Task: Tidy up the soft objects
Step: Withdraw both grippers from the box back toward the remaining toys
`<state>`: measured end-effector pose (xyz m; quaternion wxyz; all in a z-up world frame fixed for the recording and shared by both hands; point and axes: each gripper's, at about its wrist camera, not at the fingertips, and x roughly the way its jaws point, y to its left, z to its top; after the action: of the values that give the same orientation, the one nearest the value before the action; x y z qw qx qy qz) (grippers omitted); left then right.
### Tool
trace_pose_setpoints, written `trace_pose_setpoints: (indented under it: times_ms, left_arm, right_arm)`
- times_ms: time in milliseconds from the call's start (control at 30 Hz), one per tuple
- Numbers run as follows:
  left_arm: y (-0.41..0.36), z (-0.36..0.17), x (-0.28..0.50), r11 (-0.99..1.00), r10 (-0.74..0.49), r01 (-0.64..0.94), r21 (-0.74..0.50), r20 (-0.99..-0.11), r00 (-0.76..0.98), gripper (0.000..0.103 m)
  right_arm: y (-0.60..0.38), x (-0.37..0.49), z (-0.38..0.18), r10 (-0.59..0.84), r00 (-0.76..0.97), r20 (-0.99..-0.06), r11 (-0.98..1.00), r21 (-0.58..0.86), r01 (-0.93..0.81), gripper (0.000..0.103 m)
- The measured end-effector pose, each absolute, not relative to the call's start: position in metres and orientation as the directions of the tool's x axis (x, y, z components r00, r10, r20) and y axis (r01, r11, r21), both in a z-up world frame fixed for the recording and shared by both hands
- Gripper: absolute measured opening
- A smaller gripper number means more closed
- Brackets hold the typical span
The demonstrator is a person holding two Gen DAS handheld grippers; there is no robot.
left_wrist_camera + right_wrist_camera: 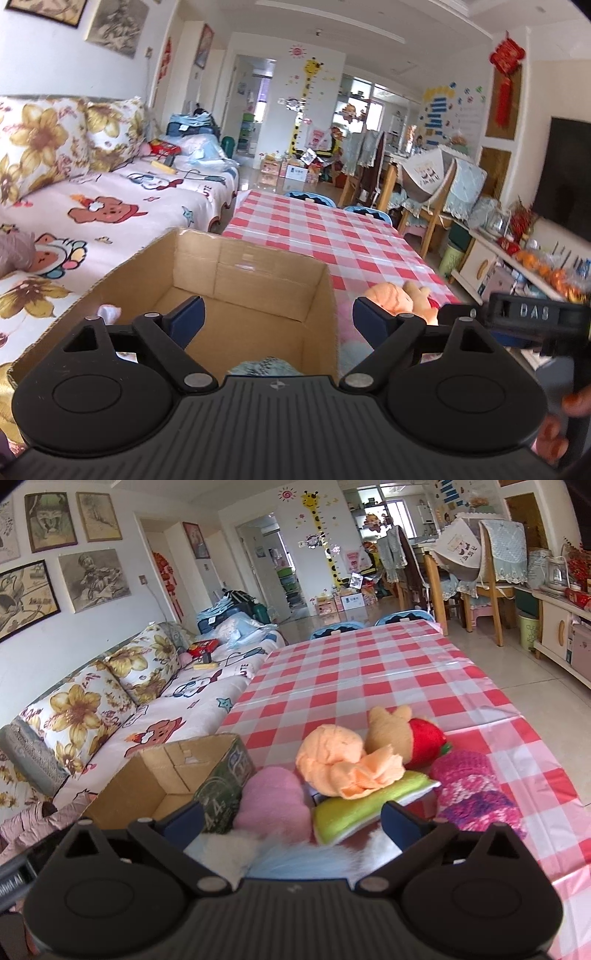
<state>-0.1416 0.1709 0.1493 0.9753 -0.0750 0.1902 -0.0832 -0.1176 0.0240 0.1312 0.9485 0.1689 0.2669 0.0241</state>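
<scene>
Both of my wrist views are bright with soft daylight from the far windows, which blow out nearly white; shadows stay faint. I see a glossy sheen on the checked tablecloth and the far floor. Fisheye bends walls and door frames hard at the edges, corners vignette black, and distant clutter looks soft.

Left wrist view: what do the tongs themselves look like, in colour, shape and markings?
The left tongs have a ribbed black body, two round black discs, black linkage arms with silver pivot pins, and dark blue pads. The right tongs, at the right edge, carry raised "DAS" lettering.
</scene>
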Motion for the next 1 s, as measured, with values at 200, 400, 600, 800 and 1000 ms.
trace_pose_setpoints:
  times_ms: [200, 400, 600, 800, 1000]
  left_arm:
    - [0.164, 0.146, -0.145, 0.979, -0.203, 0.179, -0.101, -0.343, 0.917, 0.103]
    - [0.161, 0.143, -0.143, 0.974, -0.226, 0.220, -0.056, -0.340, 0.913, 0.103]
    - [0.155, 0.139, -0.143, 0.966, -0.248, 0.257, -0.023, -0.352, 0.902, 0.103]
    - [0.149, 0.135, -0.146, 0.958, -0.265, 0.286, 0.006, -0.356, 0.896, 0.103]
    - [0.140, 0.129, -0.153, 0.946, -0.283, 0.319, 0.047, -0.359, 0.890, 0.103]
  right_arm:
    - [0.011, -0.122, 0.132, 0.122, 0.862, -0.492, 0.936, 0.347, 0.065, 0.102]
    - [-0.004, -0.126, 0.132, 0.114, 0.866, -0.487, 0.928, 0.363, 0.082, 0.102]
    - [-0.019, -0.131, 0.131, 0.101, 0.869, -0.484, 0.919, 0.381, 0.106, 0.102]
    - [-0.037, -0.134, 0.128, 0.087, 0.869, -0.486, 0.907, 0.400, 0.132, 0.102]
    - [-0.054, -0.139, 0.126, 0.072, 0.873, -0.482, 0.897, 0.415, 0.155, 0.102]
